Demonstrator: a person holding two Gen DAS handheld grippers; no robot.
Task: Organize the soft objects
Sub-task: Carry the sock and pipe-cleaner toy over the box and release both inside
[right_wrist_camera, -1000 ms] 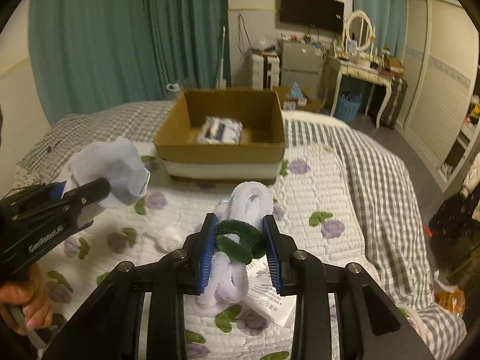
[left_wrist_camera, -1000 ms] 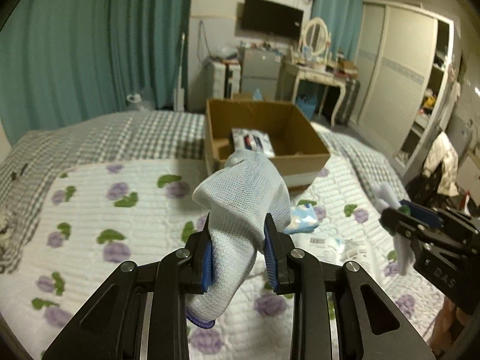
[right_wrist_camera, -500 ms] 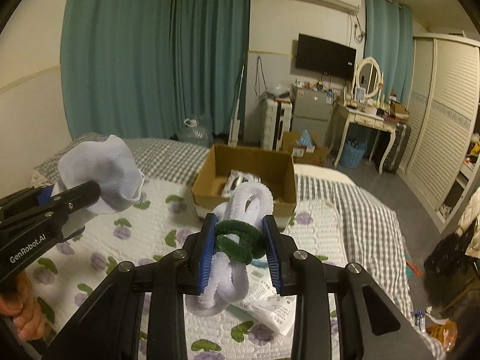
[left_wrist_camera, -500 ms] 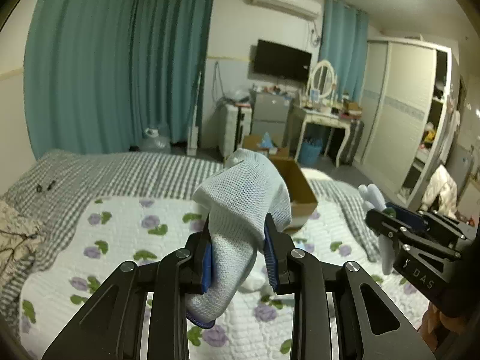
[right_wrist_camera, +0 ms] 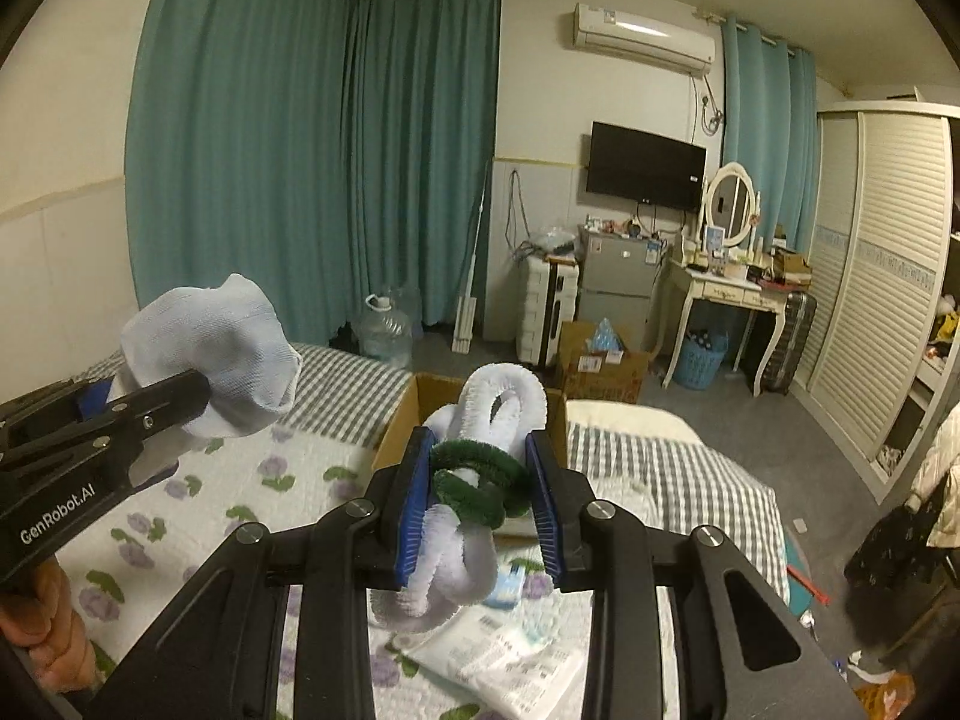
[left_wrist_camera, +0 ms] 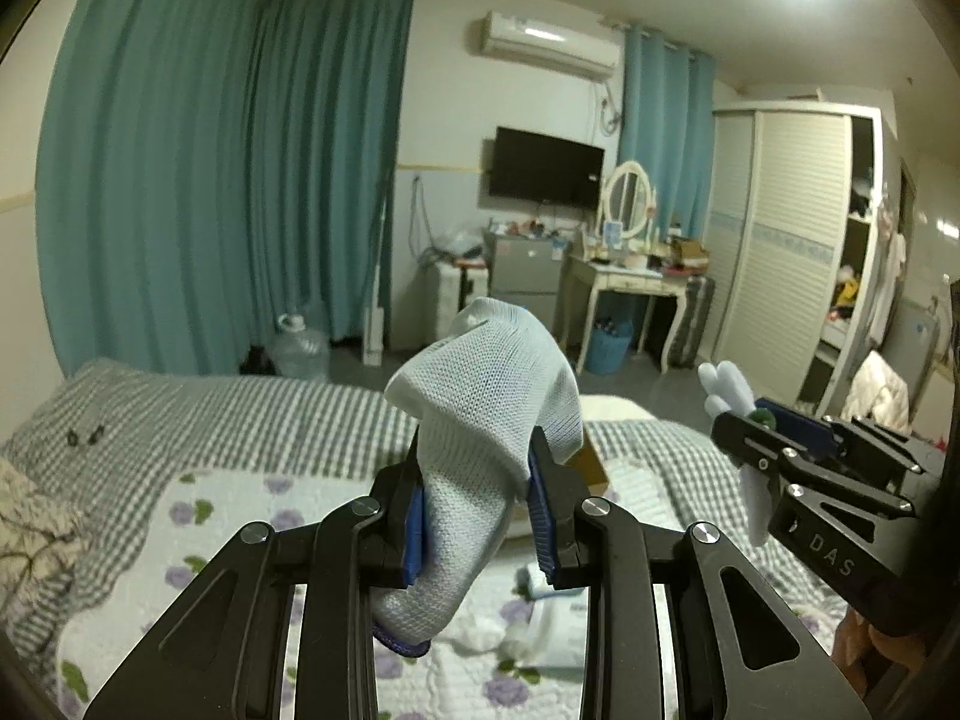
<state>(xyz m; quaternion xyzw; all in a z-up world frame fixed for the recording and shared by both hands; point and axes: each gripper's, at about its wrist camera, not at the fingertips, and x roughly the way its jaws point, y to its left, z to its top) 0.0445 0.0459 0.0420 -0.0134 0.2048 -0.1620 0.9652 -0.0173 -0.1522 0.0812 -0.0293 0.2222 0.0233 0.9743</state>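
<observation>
My left gripper [left_wrist_camera: 477, 507] is shut on a pale grey knitted sock [left_wrist_camera: 480, 420], held high above the bed; it also shows in the right wrist view [right_wrist_camera: 210, 354]. My right gripper [right_wrist_camera: 480, 504] is shut on a fuzzy white and green chenille toy [right_wrist_camera: 480, 480], also raised; its white tip shows in the left wrist view [left_wrist_camera: 729, 387]. The open cardboard box [right_wrist_camera: 399, 426] sits on the bed, mostly hidden behind the toy. In the left wrist view only a corner of the box [left_wrist_camera: 594, 468] shows.
The bed has a white quilt with purple flowers [right_wrist_camera: 198, 510] and a grey checked sheet [left_wrist_camera: 240, 420]. Paper and plastic packets [right_wrist_camera: 510, 654] lie on the quilt below my right gripper. A dressing table [right_wrist_camera: 726, 294], wardrobe [right_wrist_camera: 888, 300] and water jug [left_wrist_camera: 297, 348] stand beyond.
Both grippers have risen and tilted upward with their loads. The bed and box have dropped low in both views, and the room's walls and ceiling now fill them.
</observation>
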